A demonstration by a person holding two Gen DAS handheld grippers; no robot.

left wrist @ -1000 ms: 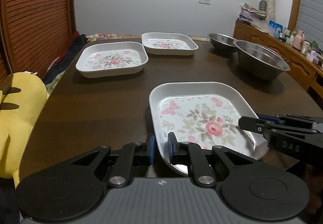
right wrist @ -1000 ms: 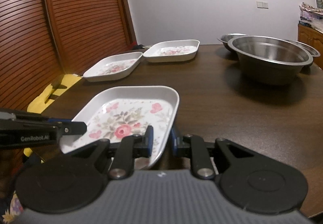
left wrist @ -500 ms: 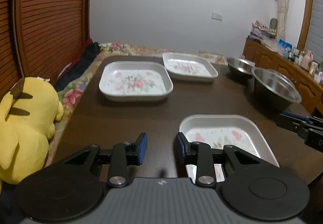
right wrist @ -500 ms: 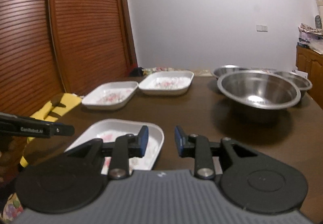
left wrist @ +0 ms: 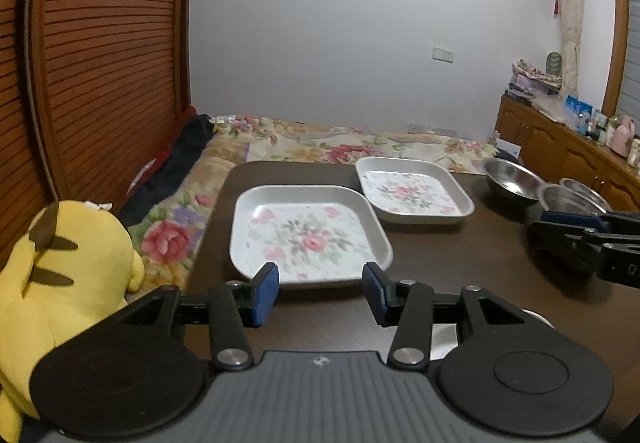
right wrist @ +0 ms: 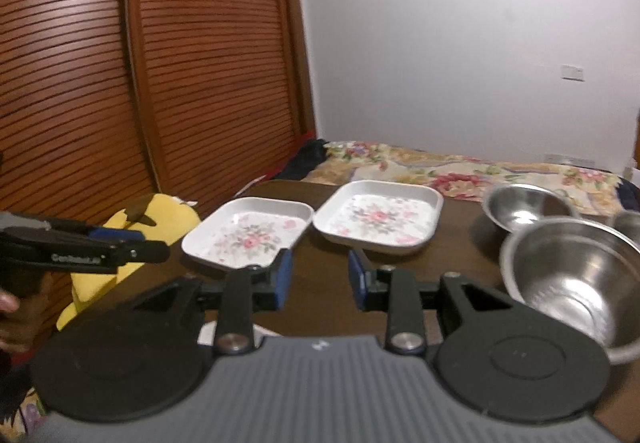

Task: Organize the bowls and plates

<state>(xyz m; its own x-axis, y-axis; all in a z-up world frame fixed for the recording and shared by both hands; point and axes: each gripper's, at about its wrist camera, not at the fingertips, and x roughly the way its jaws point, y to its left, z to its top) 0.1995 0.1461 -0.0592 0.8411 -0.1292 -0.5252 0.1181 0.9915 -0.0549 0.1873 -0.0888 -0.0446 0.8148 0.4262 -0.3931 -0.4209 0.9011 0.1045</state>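
Observation:
Two white square plates with pink flower prints lie on the dark wooden table (left wrist: 460, 267): a near one (left wrist: 308, 235) and a far one (left wrist: 412, 189). Both also show in the right wrist view, the near plate (right wrist: 248, 237) and the far plate (right wrist: 378, 217). Steel bowls stand at the right: a small one (left wrist: 510, 179) and a large one (right wrist: 580, 275). My left gripper (left wrist: 320, 293) is open and empty, just short of the near plate. My right gripper (right wrist: 320, 279) is open and empty above the table. A white plate edge (left wrist: 444, 335) peeks from under the left gripper.
A yellow plush toy (left wrist: 60, 283) sits at the table's left edge. A floral blanket (left wrist: 320, 143) lies beyond the far edge. A slatted wooden door (right wrist: 120, 63) stands at the left. A wooden sideboard (left wrist: 568, 147) with small items runs along the right.
Both grippers let go of the near flowered plate, opened wide and lifted back. That plate dropped almost out of view below them.

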